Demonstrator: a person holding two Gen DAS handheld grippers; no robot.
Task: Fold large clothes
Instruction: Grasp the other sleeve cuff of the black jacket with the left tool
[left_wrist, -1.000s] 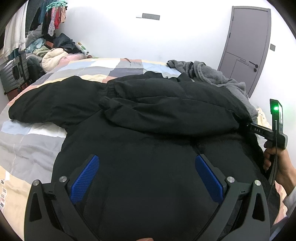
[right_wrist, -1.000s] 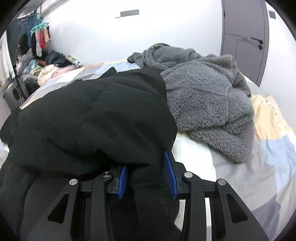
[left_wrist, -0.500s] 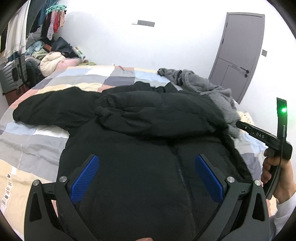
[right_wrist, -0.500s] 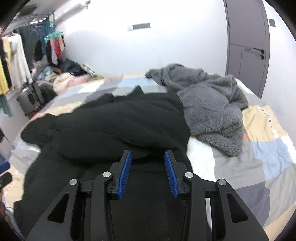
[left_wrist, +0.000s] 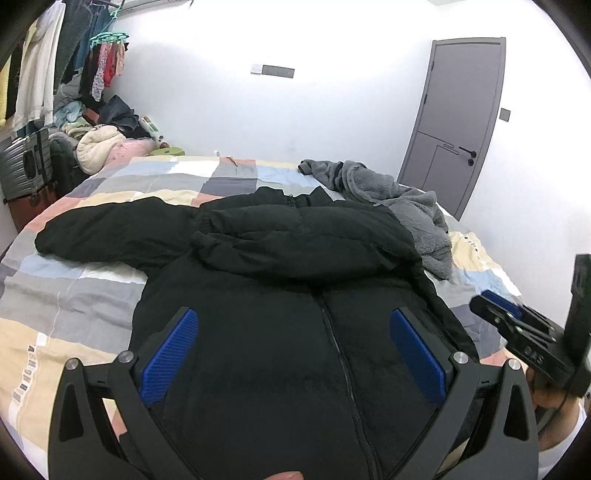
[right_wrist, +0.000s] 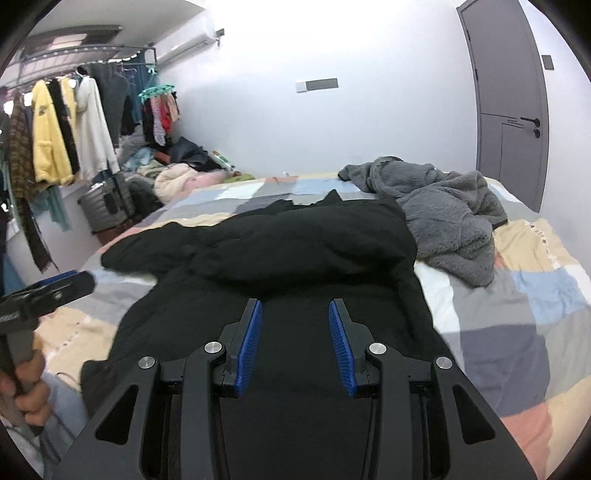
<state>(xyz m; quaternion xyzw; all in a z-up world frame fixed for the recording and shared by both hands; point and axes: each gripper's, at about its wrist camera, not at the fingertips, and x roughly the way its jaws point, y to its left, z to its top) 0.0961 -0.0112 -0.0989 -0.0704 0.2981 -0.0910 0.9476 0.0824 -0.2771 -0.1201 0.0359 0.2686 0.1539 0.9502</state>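
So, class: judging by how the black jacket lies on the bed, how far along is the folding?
Done: one sleeve lies folded across the black jacket. In hand: nothing; the left gripper and right gripper are both open above it. Left: the other sleeve is spread out on the bed, and the body is unfolded.

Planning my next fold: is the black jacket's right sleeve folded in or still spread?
Folded in: the black jacket has one sleeve lying across its chest; the other sleeve is spread.

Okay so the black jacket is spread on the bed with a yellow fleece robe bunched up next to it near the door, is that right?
Not quite. The fleece robe is grey, not yellow, as the right wrist view shows. It does lie bunched beside the black jacket on the bed, near the door.
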